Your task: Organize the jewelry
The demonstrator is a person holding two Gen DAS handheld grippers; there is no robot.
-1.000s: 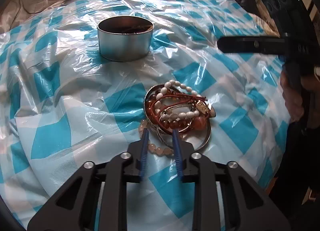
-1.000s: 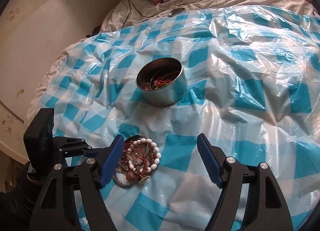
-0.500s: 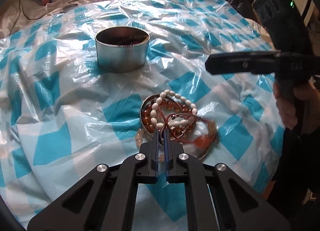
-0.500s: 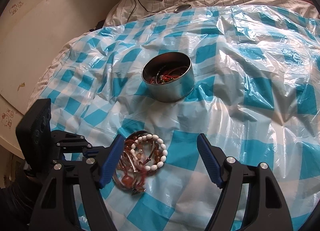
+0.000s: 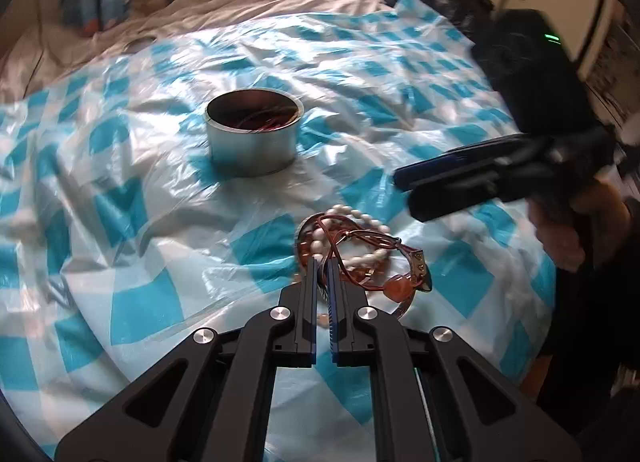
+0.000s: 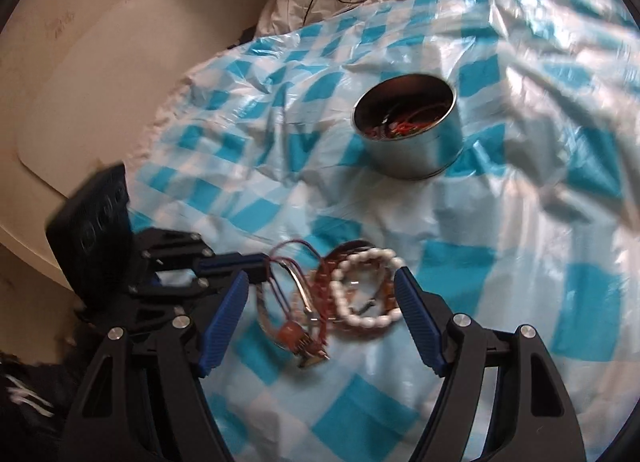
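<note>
step: lift one piece out of the tangled bracelet pile (image 5: 356, 250) and carry it to the round metal tin (image 5: 253, 137).
left gripper (image 5: 323, 262): jaws pinched together at the near edge of the pile; the right wrist view shows thin reddish cord loops (image 6: 286, 262) caught at its tips and drawn up off the sheet. Which bracelet the cord belongs to I can't tell.
right gripper (image 6: 320, 290): jaws wide apart, nothing between the pads, hovering over the pile with the white bead bracelet (image 6: 366, 286) just inside its right finger.
pile: sits on the blue-and-white checked plastic sheet (image 5: 120, 222) in front of the tin, near it but not touching. White beads, brown beads, an orange stone (image 5: 394, 285) and a metal bangle are all interlocked.
tin: upright, open, already holds red and dark strands.
how to do it well: raise slowly and watch whether the rest of the pile comes up with the cord. If it drags, use the free gripper to pin the white beads down, or shake lightly to shed them.
risk: thin cord can slip from closed pads; a snag could tug the sheet and nudge the tin.
drop: release only once directly over the tin mouth, low, so the loops fall inside the rim.
</note>
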